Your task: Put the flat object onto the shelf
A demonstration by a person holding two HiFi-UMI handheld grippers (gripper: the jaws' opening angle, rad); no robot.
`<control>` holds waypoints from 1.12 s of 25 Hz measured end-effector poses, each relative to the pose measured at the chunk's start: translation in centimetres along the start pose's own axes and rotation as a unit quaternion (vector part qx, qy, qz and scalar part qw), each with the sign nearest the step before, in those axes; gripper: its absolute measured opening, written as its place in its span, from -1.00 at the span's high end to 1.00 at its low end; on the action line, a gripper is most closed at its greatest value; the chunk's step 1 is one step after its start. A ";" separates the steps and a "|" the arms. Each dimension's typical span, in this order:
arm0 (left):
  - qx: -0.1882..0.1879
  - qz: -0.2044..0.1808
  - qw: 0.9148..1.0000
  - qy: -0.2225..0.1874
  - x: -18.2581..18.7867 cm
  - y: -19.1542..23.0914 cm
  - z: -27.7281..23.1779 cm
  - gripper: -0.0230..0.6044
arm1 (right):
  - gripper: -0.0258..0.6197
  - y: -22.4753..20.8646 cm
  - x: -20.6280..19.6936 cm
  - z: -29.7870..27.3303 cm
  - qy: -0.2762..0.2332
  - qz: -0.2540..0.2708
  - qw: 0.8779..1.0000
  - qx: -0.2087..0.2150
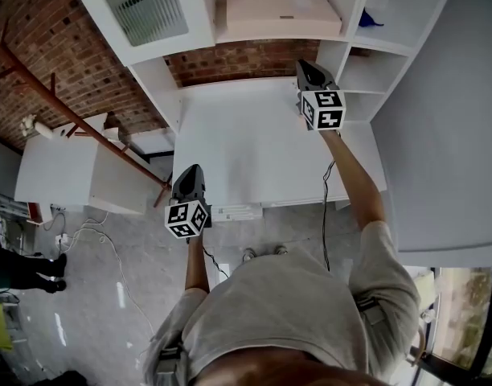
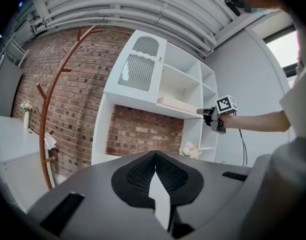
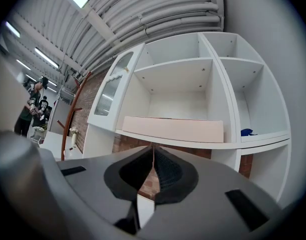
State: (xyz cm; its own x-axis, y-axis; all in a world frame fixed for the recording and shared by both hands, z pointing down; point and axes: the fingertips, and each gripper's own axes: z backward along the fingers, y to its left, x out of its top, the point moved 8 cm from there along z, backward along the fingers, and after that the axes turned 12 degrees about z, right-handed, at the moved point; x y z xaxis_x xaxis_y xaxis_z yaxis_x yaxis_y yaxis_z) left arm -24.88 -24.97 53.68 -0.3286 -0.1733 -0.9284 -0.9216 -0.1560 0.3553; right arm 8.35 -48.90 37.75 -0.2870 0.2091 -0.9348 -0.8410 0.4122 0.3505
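Flat pale-pink rectangular box (image 3: 173,129) is on the shelf: lying flat on the board of the wide centre bay of the white open shelving unit (image 1: 354,63), long side facing out. Nothing is touching it.

Right gripper (image 3: 153,151): its 2 jaws are pressed together with nothing between them. It is held out level on a stretched arm, pointing at the unit. The tips are near the front edge of the board that carries the box, clear of the box itself.

Left gripper (image 2: 154,156): its 2 jaws are also pressed together and empty. In the head view it sits lower and further back, by the front-left corner of the white desk top (image 1: 246,143), well apart from the right gripper.

Around it:
- small blue object (image 3: 248,132) in the narrow bay just right of the box
- white cabinet door with ribbed glass (image 1: 141,6) on the bay left of the box
- bunch of white flowers (image 2: 190,150) at the back right of the desk, under the shelf board
- red-brown wooden coat stand (image 2: 48,124) against the red brick wall (image 2: 83,84), left of the unit
- 1 person in dark clothes (image 3: 33,106) standing far left in the right gripper view
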 end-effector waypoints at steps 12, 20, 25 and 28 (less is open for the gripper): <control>-0.035 -0.004 0.999 0.011 -0.5 -2.1 -1.5 0.88 | 0.81 3.4 -4.2 6.4 0.023 -0.011 1.000 0.003; -0.057 -0.002 0.998 0.023 -1.4 -3.5 -2.3 0.88 | 0.81 5.2 -7.7 10.9 0.043 -0.045 0.998 -0.005; -0.069 -0.002 0.997 0.029 -2.0 -4.3 -2.7 0.88 | 0.83 6.6 -10.1 13.1 0.066 -0.052 0.996 -0.001; -0.075 -0.001 0.997 0.033 -2.7 -4.8 -2.8 0.88 | 0.83 7.4 -11.1 14.4 0.075 -0.052 0.996 0.002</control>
State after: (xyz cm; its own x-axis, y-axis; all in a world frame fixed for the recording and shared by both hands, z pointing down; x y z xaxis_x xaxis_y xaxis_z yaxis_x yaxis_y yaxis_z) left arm -18.98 -26.45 54.83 -0.3083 -0.2364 -0.9214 -0.8791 -0.2993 0.3709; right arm 11.95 -35.41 51.59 -0.2642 0.0307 -0.9640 -0.8682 0.4278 0.2516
